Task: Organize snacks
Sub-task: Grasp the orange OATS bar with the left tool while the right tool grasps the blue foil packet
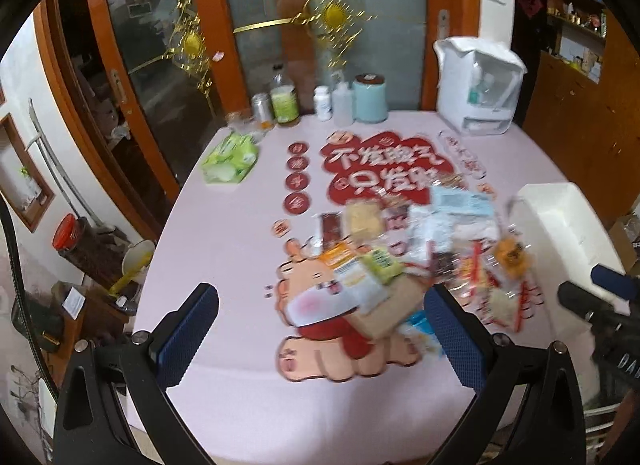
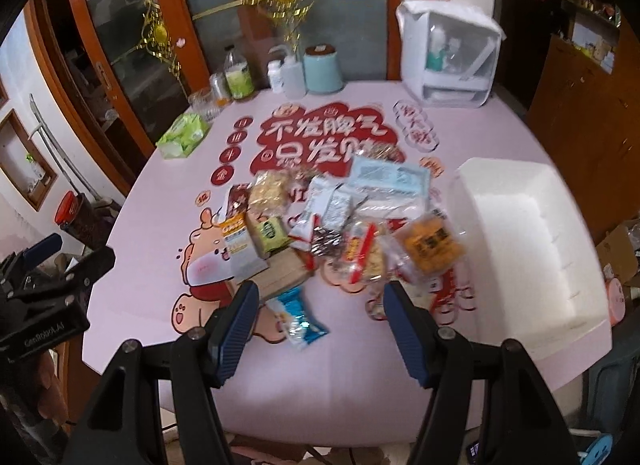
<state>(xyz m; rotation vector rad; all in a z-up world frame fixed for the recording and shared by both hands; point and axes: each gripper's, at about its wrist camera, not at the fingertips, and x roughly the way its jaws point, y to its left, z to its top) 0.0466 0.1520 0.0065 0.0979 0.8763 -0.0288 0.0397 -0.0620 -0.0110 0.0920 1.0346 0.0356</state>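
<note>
Pink table (image 2: 168,193) fills the frame, snacks (image 2: 332,221) heaped at centre, a white bin (image 2: 532,233) at the right. The left gripper (image 1: 320,329) and right gripper (image 2: 316,325) hang at the bottom edge, both open and empty. Best start with the loose blue packet (image 2: 298,317) nearest, gripped across its middle.

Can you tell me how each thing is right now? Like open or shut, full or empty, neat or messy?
left gripper: open, holding nothing
right gripper: open, holding nothing
snack packets: messy heap on the table, none sorted yet
white bin: open top, looks empty
blue packet: lying apart, nearest the right gripper
green tissue pack: lying flat, away from the heap
</note>
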